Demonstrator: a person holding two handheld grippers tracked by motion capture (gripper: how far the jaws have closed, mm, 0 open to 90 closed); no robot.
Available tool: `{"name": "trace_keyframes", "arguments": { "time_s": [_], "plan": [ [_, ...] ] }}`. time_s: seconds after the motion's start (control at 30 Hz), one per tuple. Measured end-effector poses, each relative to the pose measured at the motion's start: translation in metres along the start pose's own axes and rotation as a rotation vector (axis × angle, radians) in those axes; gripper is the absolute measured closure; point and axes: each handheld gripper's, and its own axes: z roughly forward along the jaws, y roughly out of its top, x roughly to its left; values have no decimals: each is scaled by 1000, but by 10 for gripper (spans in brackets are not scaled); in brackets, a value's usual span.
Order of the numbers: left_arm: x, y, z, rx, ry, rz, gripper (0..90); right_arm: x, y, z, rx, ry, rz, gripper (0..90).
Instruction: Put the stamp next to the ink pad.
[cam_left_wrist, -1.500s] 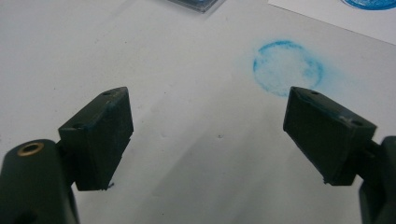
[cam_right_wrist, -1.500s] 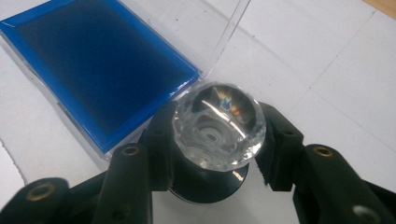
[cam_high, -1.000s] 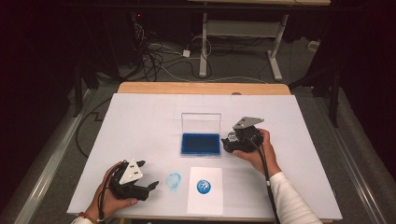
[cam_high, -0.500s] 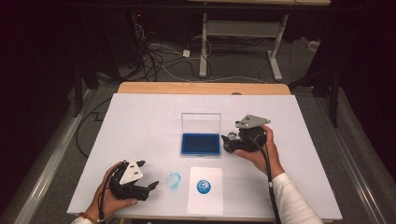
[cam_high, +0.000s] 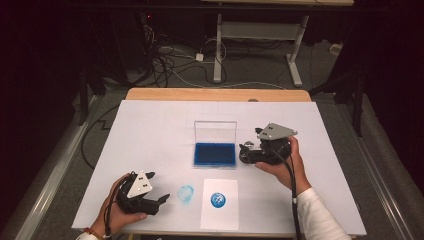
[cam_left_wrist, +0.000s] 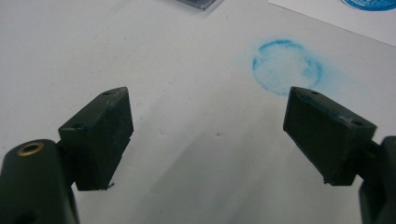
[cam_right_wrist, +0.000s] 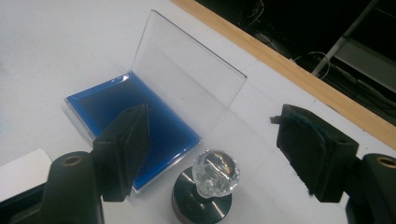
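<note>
Fig.: stamping bench, high view w/ both gripper views. My right gripper (cam_high: 246, 152) sits just right of the open ink pad (cam_high: 214, 154), jaws spread wide w/ nothing between them. In the right gripper view the stamp (cam_right_wrist: 205, 189) stands upright on the white table (cam_high: 150, 135), clear knob up, dark round base down, just beside the pad's near corner and between my two jaws but touching neither. The pad's clear lid (cam_right_wrist: 187, 74) stands tilted up behind the blue ink.

My left gripper (cam_high: 156, 204) rests at the front-left of the table, jaws wide and empty, a smudged blue ring (cam_left_wrist: 287, 65) on the table just ahead of them. A paper sheet (cam_high: 219, 204) w/ a blue round print (cam_high: 218, 200) lies right of the ring.

Step in hand, as I judge it: take up the stamp. To do it well, I would lower until the pads flank the knob's neck, centre them, then close square so the base does not tip vs. the pad tray. Keep clear of the lid edge.
</note>
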Motion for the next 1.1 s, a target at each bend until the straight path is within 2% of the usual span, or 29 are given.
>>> {"name": "trace_keyframes", "arguments": {
  "time_s": [0.87, 1.1],
  "plan": [
    [0, 0, 0, 1, 2, 2, 156, 16, -3, -32, -29, 5, -78, 259],
    [0, 0, 0, 1, 3, 4, 156, 19, -5, -40, -36, 7, -84, 260]
  ]
}}
